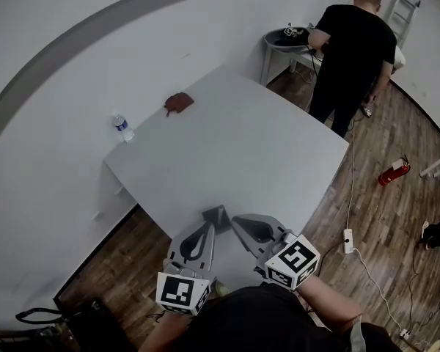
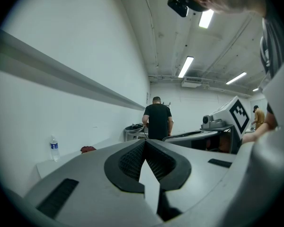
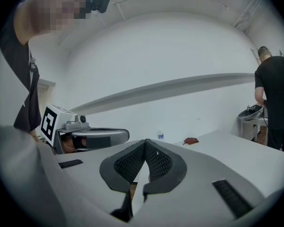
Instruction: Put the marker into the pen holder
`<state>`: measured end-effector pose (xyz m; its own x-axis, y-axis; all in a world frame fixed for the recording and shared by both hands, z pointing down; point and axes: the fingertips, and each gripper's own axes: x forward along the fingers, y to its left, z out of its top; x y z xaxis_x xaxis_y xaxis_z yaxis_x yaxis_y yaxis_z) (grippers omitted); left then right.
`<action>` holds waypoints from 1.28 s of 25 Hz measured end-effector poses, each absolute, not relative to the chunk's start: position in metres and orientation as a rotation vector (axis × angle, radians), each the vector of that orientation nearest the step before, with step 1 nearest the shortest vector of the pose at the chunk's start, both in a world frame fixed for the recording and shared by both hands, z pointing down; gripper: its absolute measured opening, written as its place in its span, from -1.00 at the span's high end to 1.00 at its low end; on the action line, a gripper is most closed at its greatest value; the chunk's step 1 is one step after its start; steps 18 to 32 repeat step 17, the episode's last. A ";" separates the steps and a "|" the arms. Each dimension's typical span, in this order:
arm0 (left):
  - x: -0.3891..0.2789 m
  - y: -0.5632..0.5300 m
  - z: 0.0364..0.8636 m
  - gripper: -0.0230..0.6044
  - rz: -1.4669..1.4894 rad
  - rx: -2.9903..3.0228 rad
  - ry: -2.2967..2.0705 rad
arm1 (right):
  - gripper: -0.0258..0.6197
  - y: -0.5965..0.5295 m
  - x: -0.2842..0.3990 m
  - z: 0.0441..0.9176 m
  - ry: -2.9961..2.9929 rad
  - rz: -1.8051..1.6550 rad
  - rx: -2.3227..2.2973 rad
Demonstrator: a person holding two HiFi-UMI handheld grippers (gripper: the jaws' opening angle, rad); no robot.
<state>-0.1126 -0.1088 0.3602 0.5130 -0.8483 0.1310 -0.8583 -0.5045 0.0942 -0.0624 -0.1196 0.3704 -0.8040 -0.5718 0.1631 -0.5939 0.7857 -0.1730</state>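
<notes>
Ahead of the left hand-held gripper (image 1: 207,226) and the right hand-held gripper (image 1: 240,224), the bench (image 1: 264,160) offers a wide open surface to pass over. A small dark patch (image 1: 217,215), too unclear to name, sits just at their tips. Far ahead to the left lie a brown object (image 1: 179,103) and a water bottle (image 1: 122,127), close to the wall (image 1: 59,64). A person (image 1: 352,57) stands beyond the far right corner.

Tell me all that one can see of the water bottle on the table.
The bottle is small and looks like clear plastic, with a blue label round its middle and a cap on. It stands upright on the white table, at its far left edge by the wall. Only the table touches it; a brown thing lies apart.
</notes>
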 end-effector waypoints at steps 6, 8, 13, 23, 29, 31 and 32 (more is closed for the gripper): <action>-0.110 -0.113 0.363 0.91 0.112 2.594 -1.477 | 0.87 -0.124 -0.060 0.372 -2.865 0.339 0.938; -0.110 -0.114 0.363 0.91 0.112 2.590 -1.477 | 0.87 -0.125 -0.061 0.372 -2.864 0.341 0.936; -0.112 -0.119 0.366 0.91 0.120 2.585 -1.481 | 0.87 -0.131 -0.062 0.375 -2.863 0.341 0.927; -0.109 -0.124 0.369 0.91 0.122 2.578 -1.487 | 0.87 -0.137 -0.059 0.378 -2.861 0.342 0.923; -0.109 -0.124 0.369 0.91 0.122 2.578 -1.487 | 0.87 -0.137 -0.059 0.378 -2.861 0.342 0.923; -0.109 -0.124 0.369 0.91 0.122 2.578 -1.487 | 0.87 -0.137 -0.059 0.378 -2.861 0.342 0.923; -0.109 -0.124 0.369 0.91 0.122 2.578 -1.487 | 0.87 -0.137 -0.059 0.378 -2.861 0.342 0.923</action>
